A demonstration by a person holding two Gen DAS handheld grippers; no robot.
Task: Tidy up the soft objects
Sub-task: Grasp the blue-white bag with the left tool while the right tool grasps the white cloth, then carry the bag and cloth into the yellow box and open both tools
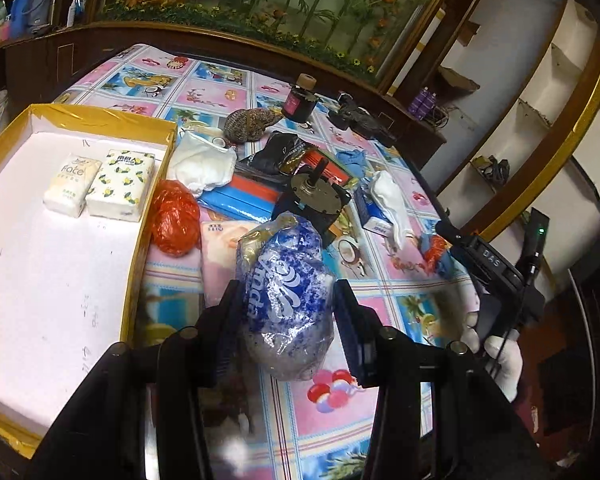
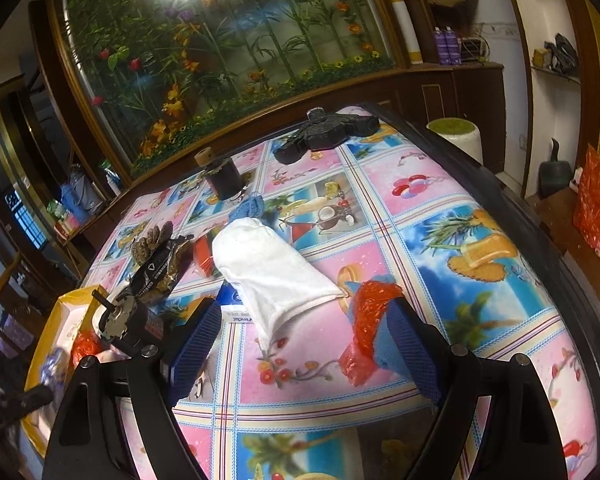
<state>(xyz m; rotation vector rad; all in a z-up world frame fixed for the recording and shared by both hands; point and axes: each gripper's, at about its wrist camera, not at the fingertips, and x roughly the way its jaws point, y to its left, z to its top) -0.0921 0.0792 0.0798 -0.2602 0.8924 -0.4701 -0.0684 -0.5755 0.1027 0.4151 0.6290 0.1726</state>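
One crinkly blue-and-white tissue pack [image 1: 286, 300] pinched in left claw [image 1: 286, 320]; right claw [image 2: 304, 344] spread wide.

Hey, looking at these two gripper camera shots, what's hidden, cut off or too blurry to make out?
- Left wrist view: the blue-and-white tissue pack held in the left hand-held gripper hides most of the pink pack.
- Left wrist view: the yellow-rimmed box is cut off by the left edge.
- Right wrist view: the white glove covers most of the small blue box.
- Right wrist view: the lower left corner is blurred.
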